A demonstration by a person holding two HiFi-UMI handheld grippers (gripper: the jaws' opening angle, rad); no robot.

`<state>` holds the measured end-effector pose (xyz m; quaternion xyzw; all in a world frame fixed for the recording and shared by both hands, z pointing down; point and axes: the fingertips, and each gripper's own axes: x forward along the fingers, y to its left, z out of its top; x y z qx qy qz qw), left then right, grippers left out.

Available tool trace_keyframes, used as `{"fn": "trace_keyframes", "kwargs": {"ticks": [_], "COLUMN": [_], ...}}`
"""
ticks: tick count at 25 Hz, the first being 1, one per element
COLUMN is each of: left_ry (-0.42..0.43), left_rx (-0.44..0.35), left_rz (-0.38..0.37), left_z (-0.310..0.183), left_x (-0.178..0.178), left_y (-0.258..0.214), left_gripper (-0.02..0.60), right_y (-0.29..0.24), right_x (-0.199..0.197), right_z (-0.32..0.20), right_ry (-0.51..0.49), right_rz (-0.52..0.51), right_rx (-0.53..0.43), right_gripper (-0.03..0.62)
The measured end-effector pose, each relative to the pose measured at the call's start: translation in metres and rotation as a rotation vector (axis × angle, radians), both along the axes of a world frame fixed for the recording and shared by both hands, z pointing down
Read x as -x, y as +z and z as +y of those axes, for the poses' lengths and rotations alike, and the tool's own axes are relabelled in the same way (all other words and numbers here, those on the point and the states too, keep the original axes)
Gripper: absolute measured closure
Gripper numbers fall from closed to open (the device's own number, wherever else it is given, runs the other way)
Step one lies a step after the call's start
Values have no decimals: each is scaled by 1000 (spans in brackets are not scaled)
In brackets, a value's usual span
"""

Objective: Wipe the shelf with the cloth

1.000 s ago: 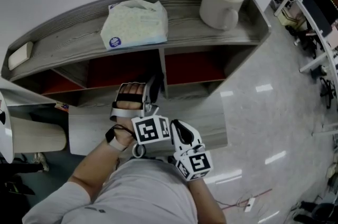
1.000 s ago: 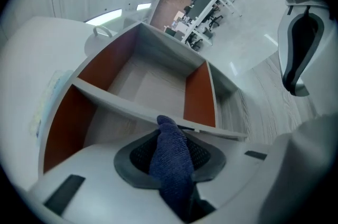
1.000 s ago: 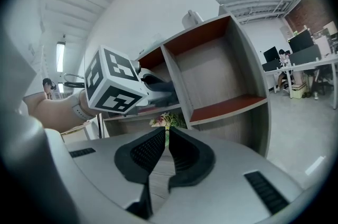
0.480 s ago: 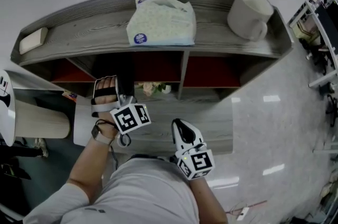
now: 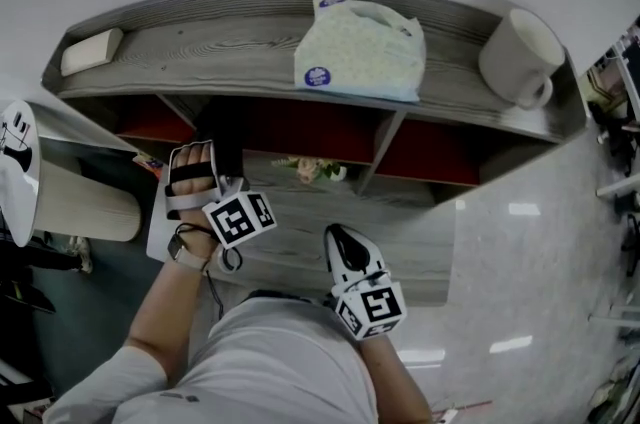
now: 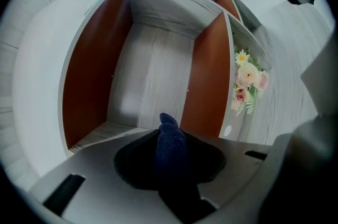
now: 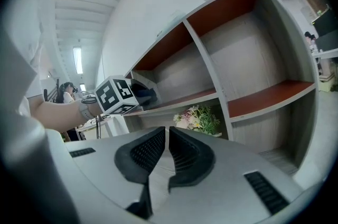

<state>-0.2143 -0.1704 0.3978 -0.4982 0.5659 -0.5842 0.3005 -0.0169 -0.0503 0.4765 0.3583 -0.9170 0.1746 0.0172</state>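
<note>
Left gripper fingers clamp dark-blue fabric cloth facing frame-centre grey wood-grain shelf bay, wiping seemingly unfinished, other bays to do; right gripper fingers closed, empty.

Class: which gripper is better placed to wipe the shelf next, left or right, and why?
Left. The left gripper holds the dark cloth and points into an open shelf compartment; the right gripper is shut, empty, and held back from it.
</note>
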Motion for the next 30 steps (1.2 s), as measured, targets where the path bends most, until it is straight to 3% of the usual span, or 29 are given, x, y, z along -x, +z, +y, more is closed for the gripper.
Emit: {"fn": "trace_keyframes", "kwargs": {"ticks": [5,14,23,30], "left_ry": [-33,-46,-64,-82], "left_rx": [-4,-55,-163,-165], "left_rz": [-17,-18,-15,-26], "left_z": [1,-1,-3,-4], "left_x": [21,26,27,28], "left_y": [-1,-30,-87,-97], "left_gripper": [482,482,482,482], "right_y": [2,1,-3,-10], "right_x": [12,20,18,19], "right_z": [-3,-10,-16,-20], "right_ry": [-33,-66,-82,-93], "right_rz": [-8,-15,-26,-34], "right_rx": [4,2,-10,-22], "right_gripper": [562,562,562,562]}}
